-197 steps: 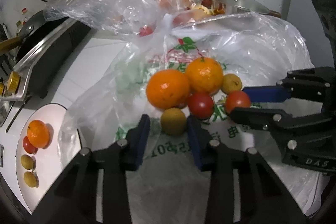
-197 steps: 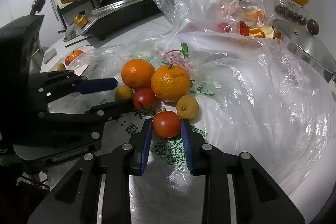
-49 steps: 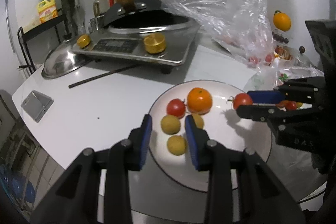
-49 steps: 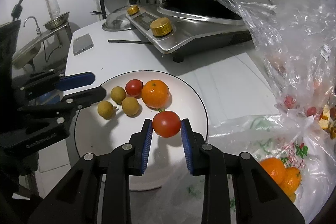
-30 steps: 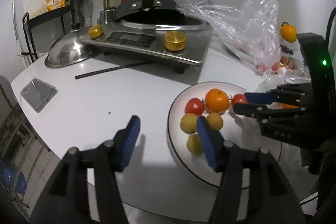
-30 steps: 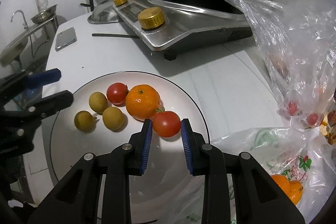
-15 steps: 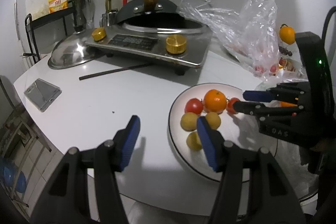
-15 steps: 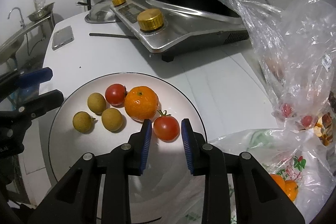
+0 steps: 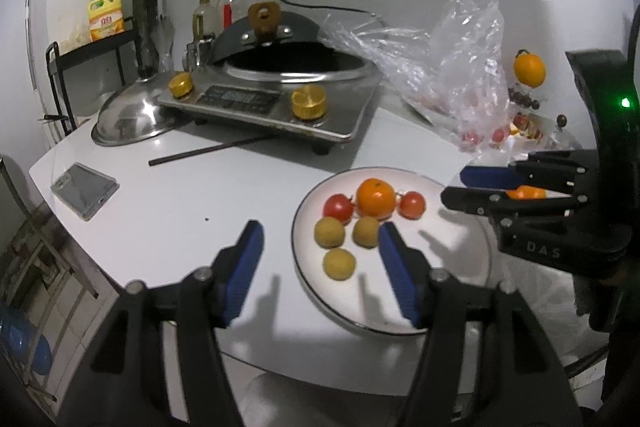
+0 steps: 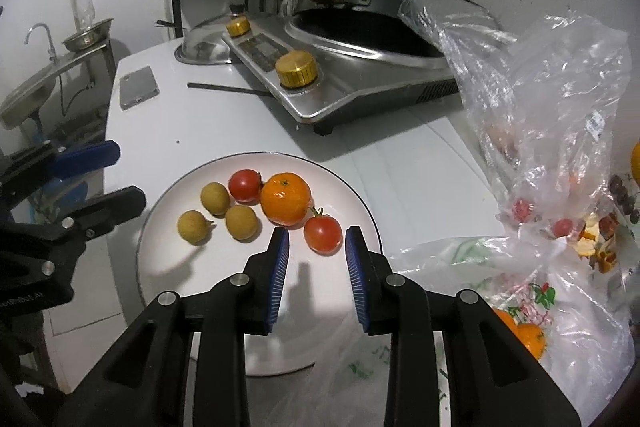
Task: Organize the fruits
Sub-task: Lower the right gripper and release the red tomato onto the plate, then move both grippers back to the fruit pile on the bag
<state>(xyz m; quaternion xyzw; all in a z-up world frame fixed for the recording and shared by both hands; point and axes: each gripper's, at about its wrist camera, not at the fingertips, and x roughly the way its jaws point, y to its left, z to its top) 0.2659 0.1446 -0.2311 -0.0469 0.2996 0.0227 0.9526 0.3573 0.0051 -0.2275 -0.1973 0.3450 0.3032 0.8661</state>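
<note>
A white plate (image 10: 180,267) (image 9: 452,267) holds an orange (image 10: 285,199), two tomatoes and three yellow-brown longans (image 10: 241,223). One tomato (image 10: 322,233) (image 9: 412,205) lies on the plate beside the orange, just beyond my right gripper's tips. My right gripper (image 10: 316,239) (image 9: 454,185) hovers above the plate's near side, its jaws narrowly apart with nothing between the pads. My left gripper (image 9: 319,231) (image 10: 128,175) hangs over the plate's left edge. Its jaws are opening wide and hold nothing.
A steel induction cooker (image 10: 340,75) with a wok stands behind the plate. Crumpled clear bags (image 10: 540,107) lie to the right, and a printed bag holds oranges (image 10: 520,335). A phone (image 10: 138,87), a chopstick (image 9: 208,151) and a steel lid (image 9: 128,115) lie to the left.
The right gripper let the tomato go onto the plate beside the orange and drew back and up. The left gripper also pulled back, and its jaws spread wider.
</note>
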